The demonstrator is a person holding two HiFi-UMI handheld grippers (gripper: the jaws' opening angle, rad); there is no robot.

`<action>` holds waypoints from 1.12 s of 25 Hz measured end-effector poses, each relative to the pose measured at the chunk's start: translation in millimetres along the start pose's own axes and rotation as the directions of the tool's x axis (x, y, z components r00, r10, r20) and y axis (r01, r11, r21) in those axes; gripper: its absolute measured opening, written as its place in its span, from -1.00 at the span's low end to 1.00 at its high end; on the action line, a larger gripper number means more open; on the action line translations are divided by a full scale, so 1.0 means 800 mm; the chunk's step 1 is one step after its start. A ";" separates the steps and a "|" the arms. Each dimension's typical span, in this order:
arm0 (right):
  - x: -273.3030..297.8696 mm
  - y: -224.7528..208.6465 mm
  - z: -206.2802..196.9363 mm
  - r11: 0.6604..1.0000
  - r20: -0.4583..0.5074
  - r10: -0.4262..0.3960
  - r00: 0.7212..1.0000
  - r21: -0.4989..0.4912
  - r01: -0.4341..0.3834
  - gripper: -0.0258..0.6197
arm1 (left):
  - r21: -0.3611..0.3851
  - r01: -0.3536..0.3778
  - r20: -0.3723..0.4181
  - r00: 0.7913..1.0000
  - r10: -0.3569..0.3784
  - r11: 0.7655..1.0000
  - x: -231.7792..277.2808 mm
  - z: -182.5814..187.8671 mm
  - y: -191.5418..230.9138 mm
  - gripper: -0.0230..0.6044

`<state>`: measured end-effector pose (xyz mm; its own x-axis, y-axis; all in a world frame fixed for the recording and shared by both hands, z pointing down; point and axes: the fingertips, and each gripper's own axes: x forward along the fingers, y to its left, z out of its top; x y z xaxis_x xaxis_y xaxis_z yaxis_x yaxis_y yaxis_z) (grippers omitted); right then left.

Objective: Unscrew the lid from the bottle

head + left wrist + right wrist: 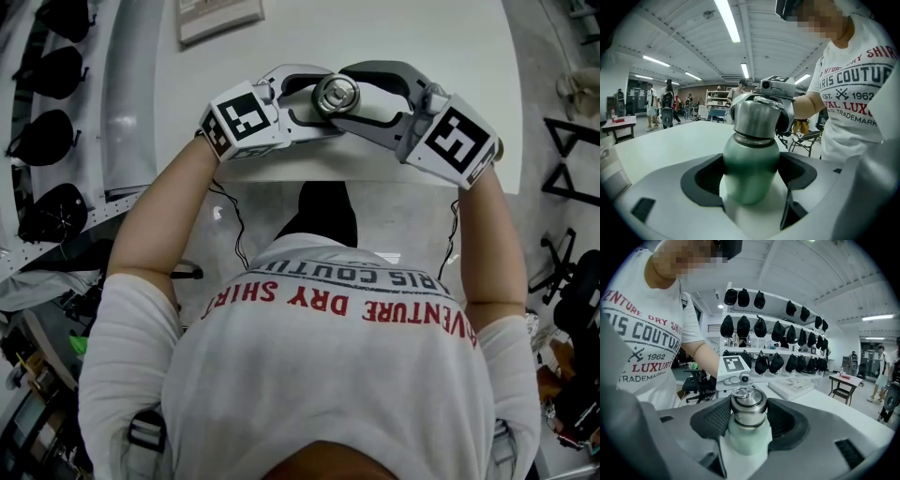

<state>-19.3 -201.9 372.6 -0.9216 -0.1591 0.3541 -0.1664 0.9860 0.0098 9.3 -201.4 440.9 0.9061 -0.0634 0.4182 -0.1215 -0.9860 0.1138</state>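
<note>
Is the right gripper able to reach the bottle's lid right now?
Likely yes: the right gripper is clamped on the lid; the left gripper holds the bottle lower down, out of its way.

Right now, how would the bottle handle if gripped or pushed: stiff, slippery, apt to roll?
The bottle looks like smooth painted metal, so it is probably rigid but somewhat slippery. Its round body would likely roll if laid down. The steel lid looks polished, so it may slip when twisted.
</note>
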 end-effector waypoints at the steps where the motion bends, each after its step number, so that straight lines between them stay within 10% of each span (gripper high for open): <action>1: -0.001 0.000 0.000 1.000 0.000 0.007 1.000 -0.001 -0.007 -0.15 | -0.001 0.003 0.001 1.000 -0.003 1.000 0.001 0.000 0.000 0.24; 8: -0.002 0.003 -0.001 0.999 0.017 -0.040 0.999 0.013 0.040 -0.09 | -0.032 -0.067 0.025 0.997 0.068 0.997 -0.001 0.000 0.001 0.24; 16: -0.024 0.000 -0.002 0.952 0.070 -0.295 0.953 0.108 0.286 -0.04 | -0.130 -0.270 0.010 0.962 0.274 0.954 0.003 0.001 0.003 0.24; 28: -0.023 -0.002 -0.012 0.879 0.045 -0.457 0.889 0.181 0.442 -0.04 | -0.280 -0.526 -0.002 0.837 0.548 0.803 -0.001 0.002 0.009 0.24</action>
<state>1.3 -199.7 375.1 -0.7588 -0.5938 0.2676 -0.6171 0.7869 -0.0037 8.4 -208.8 439.6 0.6908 -0.5931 0.4136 -0.6879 -0.7152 0.1235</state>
